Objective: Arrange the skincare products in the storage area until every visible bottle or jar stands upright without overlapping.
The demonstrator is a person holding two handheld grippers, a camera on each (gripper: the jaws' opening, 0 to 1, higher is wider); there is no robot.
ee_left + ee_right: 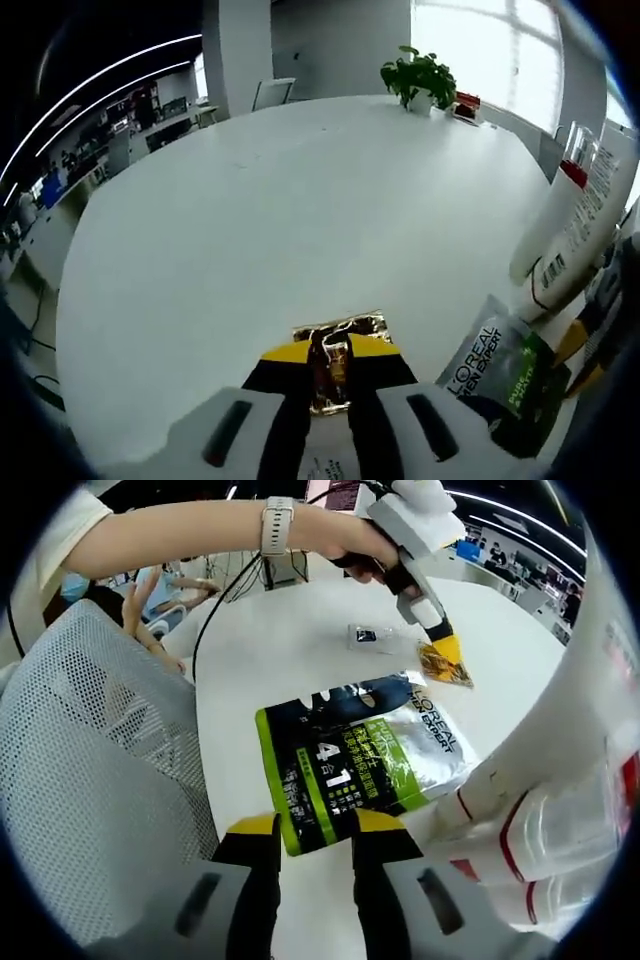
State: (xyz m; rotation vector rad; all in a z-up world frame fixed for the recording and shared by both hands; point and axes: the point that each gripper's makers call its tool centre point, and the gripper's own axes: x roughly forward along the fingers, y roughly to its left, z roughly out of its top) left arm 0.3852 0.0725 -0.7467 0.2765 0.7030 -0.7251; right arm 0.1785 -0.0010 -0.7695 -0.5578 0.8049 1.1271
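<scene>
My left gripper [335, 365] is shut on a crumpled gold foil sachet [340, 338] held just above the white table [260, 220]. In the right gripper view the same left gripper [447, 658] pinches the gold sachet [447, 672], with a person's hand on its handle. A green and silver L'Oreal pouch [355, 755] lies flat before my right gripper [315, 835], whose jaws stand slightly apart astride the pouch's near corner. The pouch [505, 375] also shows in the left gripper view, beside the right gripper [592, 350]. White tubes [560, 780] [575, 215] lie to the right.
A small clear sachet [368, 635] lies on the table beyond the pouch. A mesh chair back [90, 770] stands at the left table edge. A potted plant [420, 78] sits at the table's far side. A person's arm wears a watch [276, 525].
</scene>
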